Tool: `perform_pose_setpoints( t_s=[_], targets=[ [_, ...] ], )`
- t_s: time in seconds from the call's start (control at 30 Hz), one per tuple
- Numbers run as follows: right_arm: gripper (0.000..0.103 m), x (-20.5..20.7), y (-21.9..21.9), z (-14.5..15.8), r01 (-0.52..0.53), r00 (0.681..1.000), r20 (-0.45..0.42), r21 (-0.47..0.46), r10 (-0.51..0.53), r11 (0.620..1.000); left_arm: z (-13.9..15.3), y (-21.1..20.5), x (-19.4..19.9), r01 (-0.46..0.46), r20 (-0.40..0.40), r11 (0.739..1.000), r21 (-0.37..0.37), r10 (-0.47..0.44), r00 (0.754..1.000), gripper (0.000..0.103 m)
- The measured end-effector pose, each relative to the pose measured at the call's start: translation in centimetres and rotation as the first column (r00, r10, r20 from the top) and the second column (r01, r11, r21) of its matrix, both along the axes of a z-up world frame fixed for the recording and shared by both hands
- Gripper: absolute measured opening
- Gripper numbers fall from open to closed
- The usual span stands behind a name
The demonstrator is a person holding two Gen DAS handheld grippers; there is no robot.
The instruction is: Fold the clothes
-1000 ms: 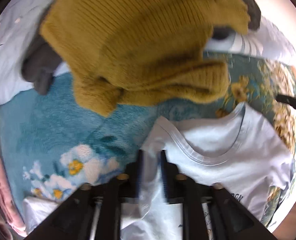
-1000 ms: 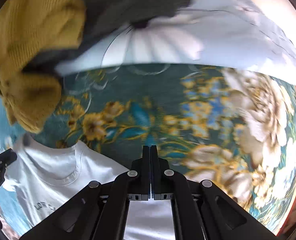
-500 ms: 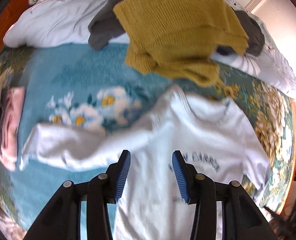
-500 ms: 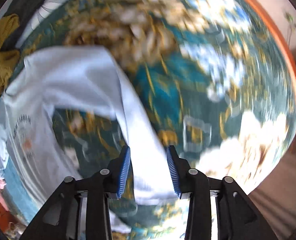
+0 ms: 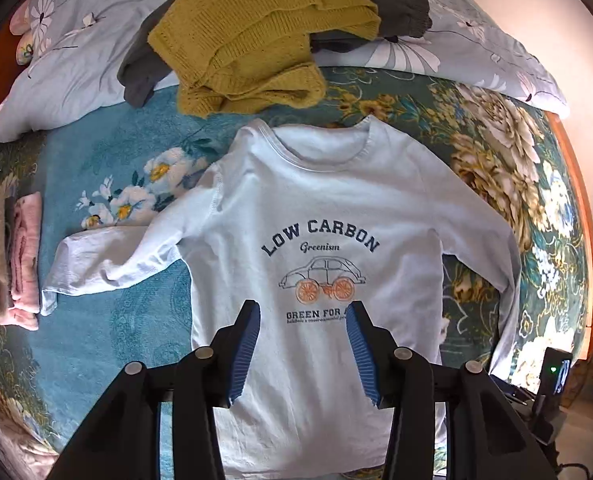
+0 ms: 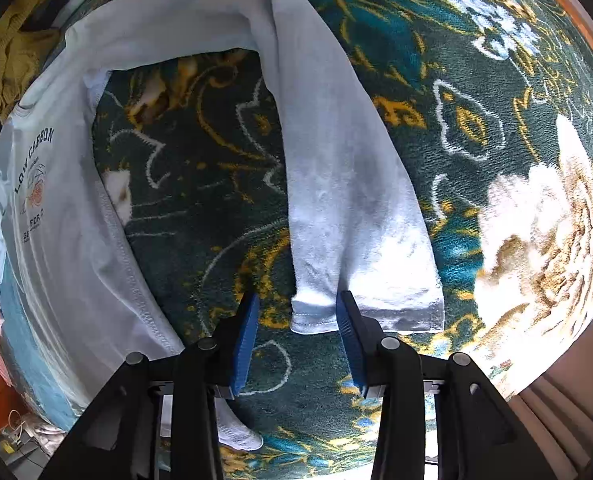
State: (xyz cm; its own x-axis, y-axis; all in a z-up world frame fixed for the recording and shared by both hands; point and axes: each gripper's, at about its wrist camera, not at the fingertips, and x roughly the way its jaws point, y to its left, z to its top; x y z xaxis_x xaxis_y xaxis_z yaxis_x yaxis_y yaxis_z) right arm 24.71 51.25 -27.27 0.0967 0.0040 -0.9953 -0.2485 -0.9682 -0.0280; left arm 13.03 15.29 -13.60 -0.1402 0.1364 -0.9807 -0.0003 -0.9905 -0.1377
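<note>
While my left tongs (image 5: pixel 302 344) hang spread above the shirt (image 5: pixel 316 208) on the bed (image 5: pixel 96 320), my right tongs (image 6: pixel 296 334), just narrowing, stand apart over its sleeve cuff (image 6: pixel 368 312).

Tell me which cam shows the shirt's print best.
Left wrist. The print sits near centre, upright and sharp: LOW CARBON, Greenism, a car with orange wheels; only the bottom line runs behind a tong finger. Right wrist shows the print small, turned sideways at the left edge, partly readable.
</note>
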Motion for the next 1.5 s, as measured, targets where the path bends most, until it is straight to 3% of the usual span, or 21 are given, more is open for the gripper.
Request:
perform_pose_setpoints(
  t_s=[0.07,0.27,0.37,0.47,0.67,0.83,0.9,1.03,1.07,1.17,1.23,1.4,1.5],
  targets=[
    [0.005,0.0,0.5,0.2,-0.006,1.0,0.001,0.015,0.006,1.0,0.4,0.2,0.4,-0.005,-0.004,1.0,-0.007,0.005,1.0,0.049],
    [0.004,-1.1,6.4,5.8,0.111,0.983,-0.143,-0.06,-0.118,0.992,1.3,-0.6,0.7,-0.068,-0.016,0.998,-0.019,0.067,0.998,0.049],
    [0.004,-2.4,12.1,8.8,0.187,0.959,-0.215,-0.013,-0.185,0.982,1.7,-1.1,0.7,-0.103,-0.025,0.994,-0.028,0.102,0.994,0.049],
    [0.003,-4.1,16.8,9.8,0.242,0.944,-0.242,0.044,-0.224,0.969,2.0,-1.8,0.8,-0.134,-0.028,0.99,-0.038,0.133,0.991,0.049],
    [0.003,-7.1,20.2,8.9,0.228,0.957,-0.215,0.13,-0.197,0.965,1.8,-4.2,1.4,-0.207,-0.021,0.976,-0.069,0.206,0.978,0.049],
    [0.003,-8.6,19.3,7.3,0.184,0.975,-0.159,0.174,-0.157,0.967,1.7,-8.1,2.8,-0.325,-0.011,0.943,-0.064,0.325,0.946,0.049],
    [0.005,-8.8,18.9,7.5,0.195,0.972,-0.165,0.179,-0.166,0.964,1.6,-10.4,3.5,-0.389,-0.009,0.919,-0.057,0.389,0.921,0.049],
    [0.043,-8.7,17.6,10.0,0.207,0.964,-0.208,0.205,-0.164,0.957,1.2,-16.2,4.9,-0.536,-0.004,0.844,-0.03,0.536,0.844,0.052],
    [0.047,-8.5,17.0,11.1,0.199,0.962,-0.227,0.219,-0.149,0.955,0.9,-17.8,5.3,-0.571,-0.005,0.821,-0.024,0.571,0.821,0.054],
    [0.048,-7.9,14.8,14.7,0.191,0.955,-0.268,0.232,-0.126,0.954,-0.3,-22.8,6.3,-0.663,0.0,0.748,-0.011,0.663,0.748,0.055],
    [0.049,-7.2,12.6,16.2,0.193,0.95,-0.282,0.199,-0.133,0.961,-1.9,-26.0,6.5,-0.7,0.009,0.714,-0.023,0.7,0.714,0.055],
    [0.049,-3.9,3.7,17.7,0.143,0.965,-0.24,0.151,-0.104,0.978,-7.0,-33.2,6.8,-0.8,0.044,0.6,-0.009,0.799,0.599,0.055],
    [0.049,-2.7,-2.2,16.5,0.072,0.983,-0.176,0.126,-0.049,0.989,-9.4,-35.6,6.6,-0.816,0.047,0.577,-0.032,0.817,0.575,0.055]
  ],
)
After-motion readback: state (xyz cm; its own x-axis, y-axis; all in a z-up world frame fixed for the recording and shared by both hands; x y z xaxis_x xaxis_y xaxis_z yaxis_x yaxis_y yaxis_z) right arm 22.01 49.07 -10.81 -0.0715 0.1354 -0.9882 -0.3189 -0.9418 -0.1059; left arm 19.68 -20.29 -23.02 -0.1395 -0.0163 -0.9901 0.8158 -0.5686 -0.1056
